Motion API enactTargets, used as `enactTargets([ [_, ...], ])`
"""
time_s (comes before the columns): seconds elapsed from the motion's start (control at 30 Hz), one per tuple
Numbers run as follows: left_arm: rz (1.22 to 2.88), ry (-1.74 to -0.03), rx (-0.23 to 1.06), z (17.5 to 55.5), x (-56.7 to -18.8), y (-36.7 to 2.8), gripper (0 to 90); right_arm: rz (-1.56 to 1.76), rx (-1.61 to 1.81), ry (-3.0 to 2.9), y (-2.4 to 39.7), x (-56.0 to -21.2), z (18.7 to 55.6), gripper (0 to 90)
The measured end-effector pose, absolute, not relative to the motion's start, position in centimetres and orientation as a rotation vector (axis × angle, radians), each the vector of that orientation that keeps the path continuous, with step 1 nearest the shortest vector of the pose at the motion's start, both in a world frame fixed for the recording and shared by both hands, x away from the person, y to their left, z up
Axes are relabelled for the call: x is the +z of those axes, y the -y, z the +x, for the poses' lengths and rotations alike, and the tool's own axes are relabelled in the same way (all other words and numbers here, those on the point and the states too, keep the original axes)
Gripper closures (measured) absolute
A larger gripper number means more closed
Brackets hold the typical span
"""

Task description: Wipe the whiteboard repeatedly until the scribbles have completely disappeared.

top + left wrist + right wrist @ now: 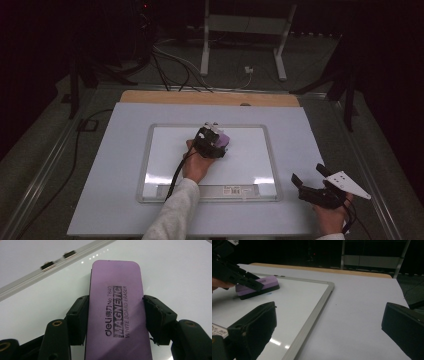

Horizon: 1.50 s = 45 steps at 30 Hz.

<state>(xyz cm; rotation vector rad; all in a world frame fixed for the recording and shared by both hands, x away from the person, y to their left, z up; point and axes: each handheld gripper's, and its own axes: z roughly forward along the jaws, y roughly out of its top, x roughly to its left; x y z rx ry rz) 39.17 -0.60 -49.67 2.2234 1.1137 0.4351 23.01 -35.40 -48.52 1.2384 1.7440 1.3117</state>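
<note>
A purple whiteboard eraser (115, 277), printed "MAGNETIC WHITE BOARD ERASER", lies flat on the whiteboard (245, 155). My left gripper (116, 302) is shut on its long sides, one black jaw against each edge. In the high view the left gripper (212, 137) and eraser (223, 139) are over the board's upper middle. My right gripper (307, 173) hovers over the table's front right corner, off the board, open with nothing between its jaws. In the right gripper view the eraser (257, 286) is at far left with the left gripper (237, 275) on it, and the right gripper (329, 317) gapes wide.
The whiteboard's metal frame (312, 317) lies on a white tabletop (300, 130) with a wooden strip (210, 97) along its far edge. A labelled tray (235, 190) runs along the board's near edge. Cables and a white stand (205, 50) are on the floor beyond.
</note>
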Motion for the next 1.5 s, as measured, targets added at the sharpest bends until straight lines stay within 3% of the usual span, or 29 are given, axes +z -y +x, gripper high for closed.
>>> enactTargets([
  [0.53,2.228,-1.22,0.501,40.3,-49.4,-2.0,42.0,1.246,1.315,-1.739,35.5,-48.5,23.0,0.3],
  [0.73,2.216,-1.128,0.392,39.2,-49.7,0.5,42.0,1.238,1.312,-1.745,35.4,-48.6,23.0,0.3],
  [0.93,2.263,-1.009,0.379,37.7,-49.6,2.6,42.0,1.238,1.311,-1.744,35.4,-48.5,23.0,0.3],
  [1.33,2.223,-1.23,0.489,40.1,-49.4,-2.8,42.0,1.246,1.312,-1.737,35.6,-48.5,22.9,0.3],
  [1.5,2.221,-1.213,0.488,39.9,-49.5,-2.0,42.0,1.246,1.309,-1.739,35.5,-48.5,22.9,0.3],
])
